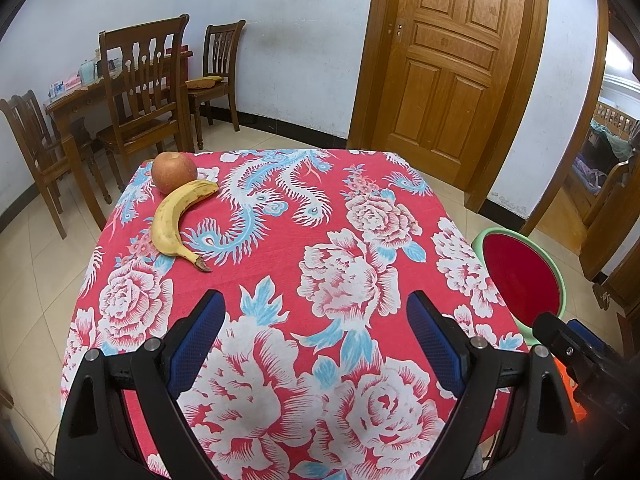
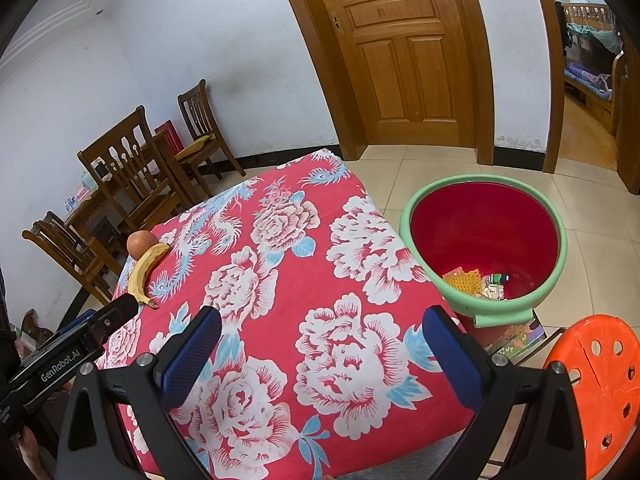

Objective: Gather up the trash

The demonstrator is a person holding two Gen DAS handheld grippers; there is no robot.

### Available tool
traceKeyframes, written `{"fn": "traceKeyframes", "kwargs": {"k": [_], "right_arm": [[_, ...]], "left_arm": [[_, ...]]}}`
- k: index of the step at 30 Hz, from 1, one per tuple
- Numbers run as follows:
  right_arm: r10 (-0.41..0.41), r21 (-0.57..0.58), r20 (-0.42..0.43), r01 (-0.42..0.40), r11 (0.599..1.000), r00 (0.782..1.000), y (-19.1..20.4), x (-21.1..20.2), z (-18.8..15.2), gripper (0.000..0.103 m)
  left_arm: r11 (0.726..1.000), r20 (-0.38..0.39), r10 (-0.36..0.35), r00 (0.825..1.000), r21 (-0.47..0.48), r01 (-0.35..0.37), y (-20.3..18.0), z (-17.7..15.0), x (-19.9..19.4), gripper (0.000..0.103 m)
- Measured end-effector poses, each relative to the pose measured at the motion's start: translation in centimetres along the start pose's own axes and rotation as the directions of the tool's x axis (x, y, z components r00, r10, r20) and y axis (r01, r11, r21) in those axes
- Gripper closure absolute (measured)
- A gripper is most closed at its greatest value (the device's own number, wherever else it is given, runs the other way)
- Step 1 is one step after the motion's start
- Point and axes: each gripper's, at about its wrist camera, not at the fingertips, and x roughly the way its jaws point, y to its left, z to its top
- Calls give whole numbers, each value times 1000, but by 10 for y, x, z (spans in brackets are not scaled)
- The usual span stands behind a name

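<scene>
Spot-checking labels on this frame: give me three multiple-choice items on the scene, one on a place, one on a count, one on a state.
1. Where does the banana lie?
A. In the bin
B. On the floral tablecloth, against the apple
C. On the orange stool

2. How many pieces of fruit are on the tablecloth?
A. One
B. Two
C. Four

3. What state is the left gripper in?
A. Shut on the banana
B. Open, nothing between its fingers
C. Shut on a wrapper

Answers:
1 B: the banana's upper end touches the apple near the cloth's far left corner.
2 B: only the apple and the banana show on the cloth.
3 B: the blue fingers stand wide apart over bare cloth.
</scene>
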Motion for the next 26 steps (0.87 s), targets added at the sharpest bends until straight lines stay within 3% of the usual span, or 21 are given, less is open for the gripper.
{"fn": "traceKeyframes", "kwargs": {"k": [26], "right_arm": [[0, 4, -3, 0, 1000, 1000, -2, 1, -1, 1]], "left_arm": [[1000, -11, -2, 1000, 1, 2, -2, -3, 2, 12]]}}
